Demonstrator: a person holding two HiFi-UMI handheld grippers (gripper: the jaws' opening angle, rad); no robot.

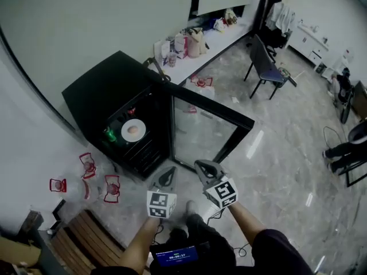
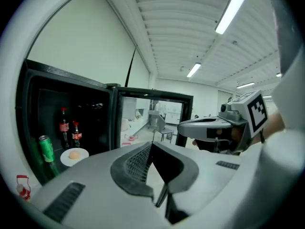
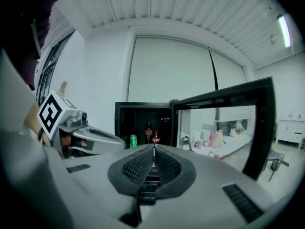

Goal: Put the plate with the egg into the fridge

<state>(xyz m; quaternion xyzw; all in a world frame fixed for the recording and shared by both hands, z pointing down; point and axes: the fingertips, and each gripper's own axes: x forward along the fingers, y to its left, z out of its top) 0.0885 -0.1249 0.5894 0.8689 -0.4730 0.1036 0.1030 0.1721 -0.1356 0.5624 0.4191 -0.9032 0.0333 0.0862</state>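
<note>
A white plate carrying an egg (image 1: 133,130) rests on a shelf inside the open black fridge (image 1: 109,93); the left gripper view shows the same plate (image 2: 74,155) beside a green can (image 2: 46,148). Both grippers hover side by side in front of the fridge, apart from it. My left gripper (image 1: 168,174) is shut with nothing between its jaws, its tips (image 2: 151,145) meeting. The right gripper (image 1: 202,166) is also shut and empty (image 3: 153,150), pointing at the fridge interior. The plate is hidden behind its jaws in the right gripper view.
The glass fridge door (image 1: 212,125) stands swung wide to the right. Two cola bottles (image 2: 63,123) stand at the back of the shelf. Red-and-white objects (image 1: 88,165) lie on the floor at left, a wooden pallet (image 1: 92,239) is near my feet, and a chair (image 1: 266,67) stands beyond the door.
</note>
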